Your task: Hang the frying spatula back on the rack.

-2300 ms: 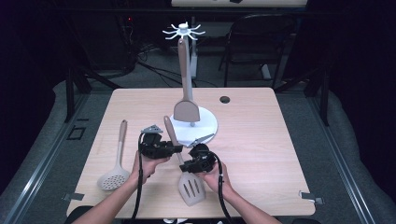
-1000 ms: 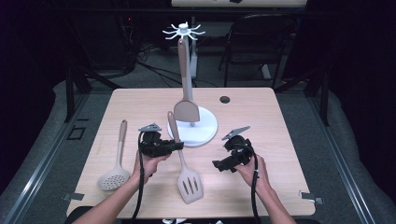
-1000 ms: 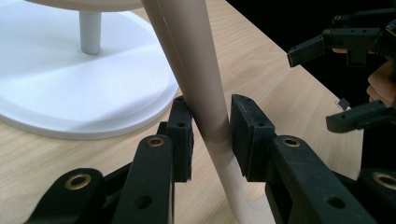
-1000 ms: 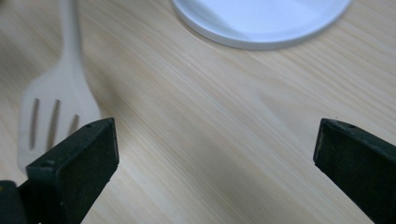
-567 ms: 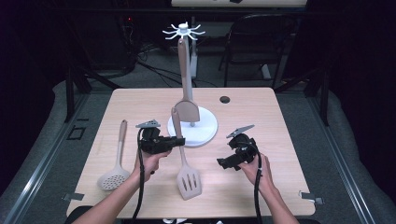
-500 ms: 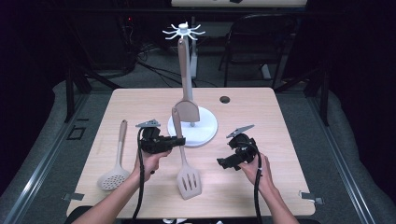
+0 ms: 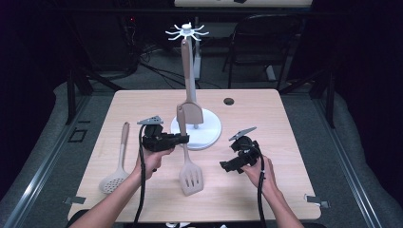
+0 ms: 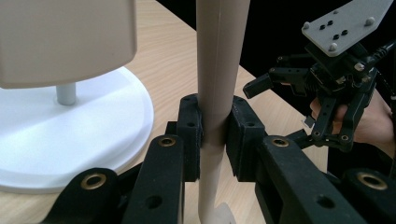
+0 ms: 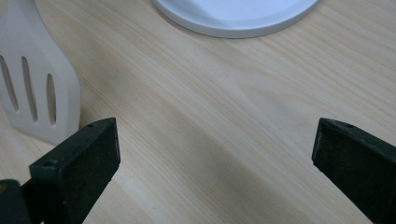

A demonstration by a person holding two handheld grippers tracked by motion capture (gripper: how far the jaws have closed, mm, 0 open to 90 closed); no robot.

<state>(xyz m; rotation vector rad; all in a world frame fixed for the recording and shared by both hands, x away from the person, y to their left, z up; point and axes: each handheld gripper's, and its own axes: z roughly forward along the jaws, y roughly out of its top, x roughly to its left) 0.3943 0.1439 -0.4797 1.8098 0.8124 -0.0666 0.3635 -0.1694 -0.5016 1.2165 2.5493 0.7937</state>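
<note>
My left gripper [image 7: 183,138] is shut on the beige handle [image 8: 217,70] of a slotted turner [image 7: 190,176], and its jaws have just been closing on it. The turner hangs steeply, handle up and slotted head [image 9: 37,93] low over the table. Right behind it stands a white utensil stand [image 7: 209,135] with a beige spatula [image 7: 190,111] hanging from its top hooks. In its own view the left gripper [image 8: 215,135] clamps the handle from both sides. My right gripper [image 7: 229,166] is held open to the right of the turner, and its view shows the right gripper [image 9: 215,149] with bare wood between the jaws.
A beige skimmer spoon [image 7: 116,171] lies near the table's left edge. A small dark round spot [image 7: 229,101] sits at the back of the table. A chair [image 7: 266,42] stands beyond the far edge. The stand's base [image 8: 93,140] lies close to my left jaws.
The right gripper has left the turner and moved out to the right. The left gripper has risen a little, tipping the turner up by its handle.
</note>
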